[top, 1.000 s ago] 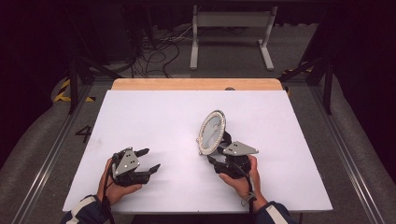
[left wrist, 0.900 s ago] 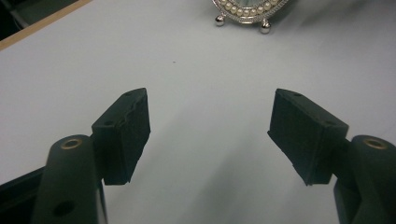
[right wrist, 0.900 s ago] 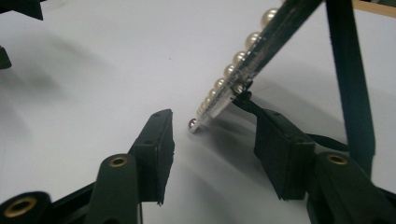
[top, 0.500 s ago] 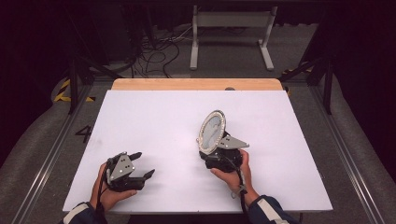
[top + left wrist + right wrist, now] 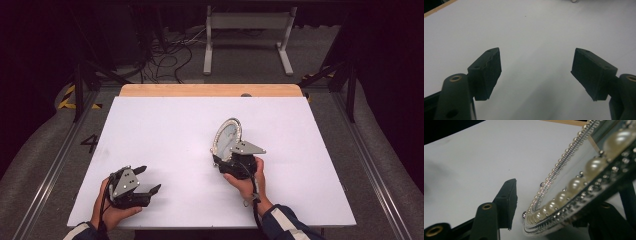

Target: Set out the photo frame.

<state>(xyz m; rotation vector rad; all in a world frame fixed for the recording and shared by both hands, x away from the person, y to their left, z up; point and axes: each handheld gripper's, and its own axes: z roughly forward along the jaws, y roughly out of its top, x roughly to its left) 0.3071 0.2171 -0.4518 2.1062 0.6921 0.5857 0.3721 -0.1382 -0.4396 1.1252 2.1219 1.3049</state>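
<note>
Held thing: an oval mirror with a silver beaded, pearl-studded frame [image 5: 227,137] is standing on edge, tilted, right of the middle of the white worktop [image 5: 165,125], nearer its front edge.
Right gripper [image 5: 564,202]: its jaws have just been closing around the mirror's lower rim; the left pad is standing just off the frame with a sliver of daylight, while the right jaw is sitting hidden behind the frame, so a firm pinch cannot be told.
Left gripper [image 5: 536,72]: resting near the front left corner, jaws spread wide over bare worktop.
Doing it well: squeeze on the frame, not the glass, and keep the beaded edge centred between the pads.
</note>
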